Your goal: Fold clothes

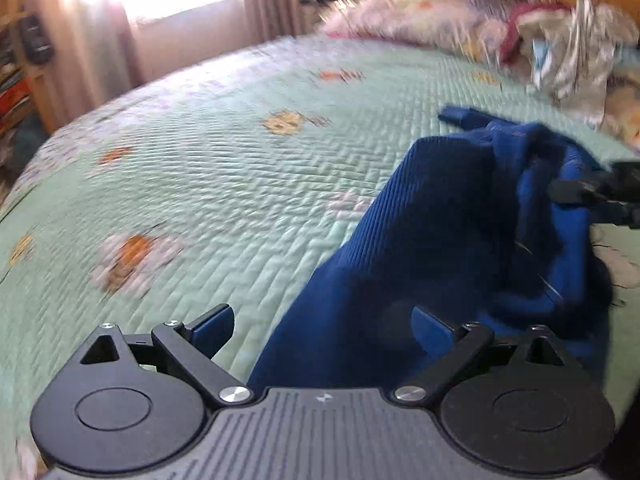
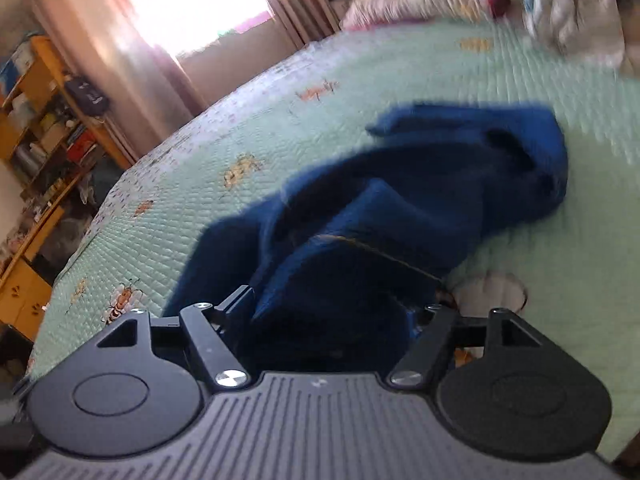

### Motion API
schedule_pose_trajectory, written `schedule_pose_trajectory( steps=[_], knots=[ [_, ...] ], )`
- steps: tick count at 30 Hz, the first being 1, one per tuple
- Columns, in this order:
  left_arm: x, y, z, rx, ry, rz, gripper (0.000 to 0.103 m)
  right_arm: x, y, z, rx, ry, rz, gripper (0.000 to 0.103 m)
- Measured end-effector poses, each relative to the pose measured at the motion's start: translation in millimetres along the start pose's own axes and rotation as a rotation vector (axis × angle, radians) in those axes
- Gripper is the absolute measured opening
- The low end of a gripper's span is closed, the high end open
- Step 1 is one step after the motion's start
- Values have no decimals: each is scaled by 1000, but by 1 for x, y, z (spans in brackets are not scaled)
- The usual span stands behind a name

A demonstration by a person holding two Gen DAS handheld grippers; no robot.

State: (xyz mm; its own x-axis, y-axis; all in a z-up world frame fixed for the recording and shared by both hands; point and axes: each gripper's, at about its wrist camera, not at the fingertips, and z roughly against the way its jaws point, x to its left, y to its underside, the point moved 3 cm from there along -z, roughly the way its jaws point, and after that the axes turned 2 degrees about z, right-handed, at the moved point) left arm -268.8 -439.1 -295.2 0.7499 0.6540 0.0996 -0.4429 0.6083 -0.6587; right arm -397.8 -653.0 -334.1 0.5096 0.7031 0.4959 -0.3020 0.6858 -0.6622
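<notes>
Both tools stand apart: the left tool (image 1: pixel 324 320) and the right tool (image 2: pixel 330 308) each have the blue garment (image 2: pixel 400 200) between unpressed pads. It lies rumpled on the bed (image 1: pixel 200 168), so folding seems barely begun, with smoothing and every fold left.

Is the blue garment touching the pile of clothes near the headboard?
Apart. The left wrist view shows bare green quilt between the blue garment and the pile of clothes.
</notes>
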Motion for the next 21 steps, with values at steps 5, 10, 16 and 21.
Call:
schedule_pose_trajectory(
  steps=[5, 10, 16, 21],
  knots=[
    [-17, -27, -77, 120, 61, -15, 85, -61, -5, 22, -81, 19, -142, 9],
    [-28, -9, -67, 53, 133, 82, 46, -120, -2, 78, -95, 106, -198, 11],
    [-8, 6, -8, -77, 170, 200, 16, -73, 5, 112, -178, 69, -63, 26],
    [21, 25, 45, -156, 123, 246, 14, -23, -18, 145, -378, -32, 74, 59]
  ],
)
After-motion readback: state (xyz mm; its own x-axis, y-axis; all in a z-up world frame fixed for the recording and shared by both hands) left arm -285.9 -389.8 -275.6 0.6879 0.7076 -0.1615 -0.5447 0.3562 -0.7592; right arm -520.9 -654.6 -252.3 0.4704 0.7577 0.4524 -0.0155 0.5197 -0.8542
